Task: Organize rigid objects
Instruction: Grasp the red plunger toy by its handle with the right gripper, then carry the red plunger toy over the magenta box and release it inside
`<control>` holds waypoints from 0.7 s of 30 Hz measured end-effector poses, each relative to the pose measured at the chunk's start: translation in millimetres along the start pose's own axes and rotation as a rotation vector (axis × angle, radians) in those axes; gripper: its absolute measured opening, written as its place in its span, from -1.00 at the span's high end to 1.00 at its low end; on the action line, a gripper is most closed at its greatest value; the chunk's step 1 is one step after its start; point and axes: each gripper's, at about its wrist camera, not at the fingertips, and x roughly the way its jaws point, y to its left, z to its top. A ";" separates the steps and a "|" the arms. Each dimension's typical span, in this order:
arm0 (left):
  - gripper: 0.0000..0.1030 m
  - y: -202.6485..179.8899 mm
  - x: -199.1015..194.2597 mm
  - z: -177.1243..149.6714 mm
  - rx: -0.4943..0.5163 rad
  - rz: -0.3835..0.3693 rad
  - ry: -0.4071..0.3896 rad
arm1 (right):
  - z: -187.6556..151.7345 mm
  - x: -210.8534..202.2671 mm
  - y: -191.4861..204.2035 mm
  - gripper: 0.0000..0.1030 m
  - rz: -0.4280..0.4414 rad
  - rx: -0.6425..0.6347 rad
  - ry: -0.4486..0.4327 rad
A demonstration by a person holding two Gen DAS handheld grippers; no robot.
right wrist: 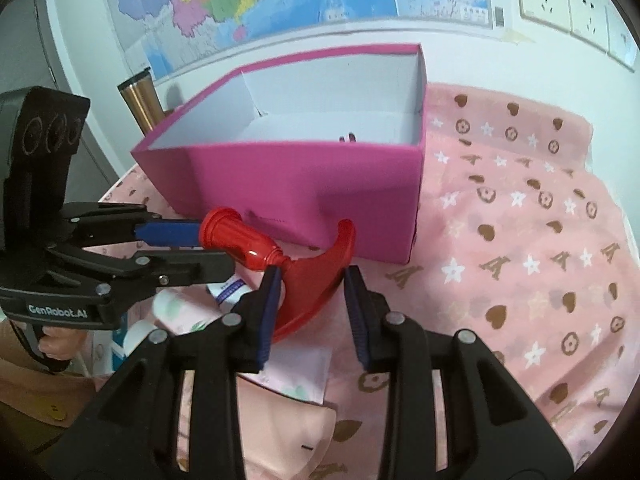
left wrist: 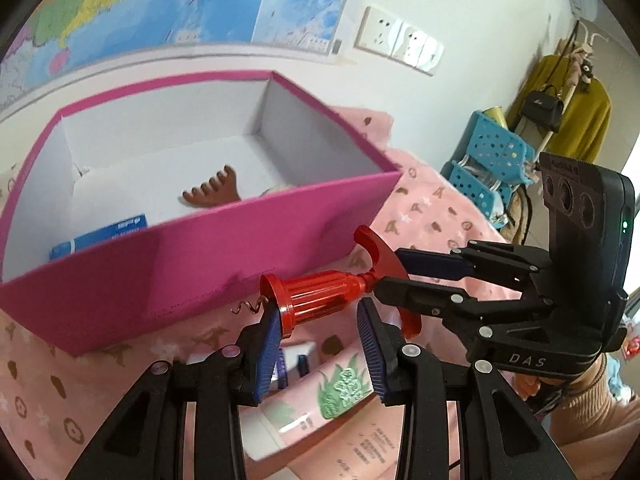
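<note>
gripping a red corkscrew (left wrist: 320, 294) between both grippers, beside the pink box (left wrist: 192, 276).

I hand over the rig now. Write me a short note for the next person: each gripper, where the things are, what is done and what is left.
Left gripper: shut on the barrel of the red corkscrew.
Right gripper: shut on the corkscrew's curved handle.
The corkscrew hangs above the pink cloth, just in front of the pink box.
Done: a brown comb and a blue packet lie in the box.
Left: put the corkscrew in the box, then the packets lying on the cloth below the grippers.
</note>
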 end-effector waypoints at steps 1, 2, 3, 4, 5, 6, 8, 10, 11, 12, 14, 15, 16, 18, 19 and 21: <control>0.26 -1.1 -2.4 1.1 0.000 -0.001 -0.007 | 1.7 -2.7 0.9 0.30 0.000 -0.001 -0.007; 0.26 -2.5 -5.4 2.7 0.002 -0.006 -0.015 | 3.7 -6.6 1.9 0.30 0.002 -0.001 -0.016; 0.26 -3.0 -8.2 4.3 0.004 -0.008 -0.023 | 4.2 -10.5 2.1 0.30 0.001 -0.004 -0.025; 0.26 -4.2 -10.8 5.4 0.006 -0.007 -0.030 | 5.9 -15.5 3.3 0.30 -0.002 -0.009 -0.038; 0.26 -5.3 -13.5 6.7 0.009 -0.008 -0.038 | 7.8 -17.8 4.7 0.30 -0.001 -0.011 -0.044; 0.26 -6.9 -17.2 8.5 0.014 -0.010 -0.048 | 9.8 -21.2 5.7 0.30 -0.001 -0.014 -0.053; 0.26 -9.3 -24.1 11.5 0.022 -0.011 -0.068 | 13.7 -26.5 8.1 0.30 -0.004 -0.023 -0.068; 0.26 -11.7 -30.8 15.0 0.031 -0.008 -0.089 | 18.7 -33.2 9.9 0.30 -0.008 -0.036 -0.087; 0.26 -13.2 -33.5 16.5 0.033 -0.006 -0.096 | 21.5 -35.6 10.9 0.30 -0.006 -0.039 -0.095; 0.26 -14.3 -36.3 19.0 0.038 -0.007 -0.105 | 24.0 -38.5 11.8 0.30 -0.005 -0.043 -0.105; 0.26 -15.8 -41.9 24.6 0.045 0.002 -0.129 | 29.2 -42.6 12.6 0.30 -0.005 -0.049 -0.123; 0.26 -16.3 -44.6 26.6 0.050 0.005 -0.134 | 32.2 -44.1 12.8 0.30 -0.005 -0.051 -0.131; 0.26 -16.5 -45.3 29.1 0.054 0.010 -0.140 | 35.8 -45.2 13.3 0.30 -0.010 -0.057 -0.138; 0.26 -15.4 -46.5 34.7 0.057 0.025 -0.152 | 44.6 -45.8 12.4 0.30 -0.012 -0.068 -0.150; 0.26 -15.0 -47.2 37.2 0.056 0.028 -0.157 | 49.3 -45.4 11.6 0.30 -0.011 -0.073 -0.156; 0.26 -14.0 -47.2 42.9 0.049 0.040 -0.166 | 56.5 -44.0 9.3 0.30 -0.007 -0.074 -0.163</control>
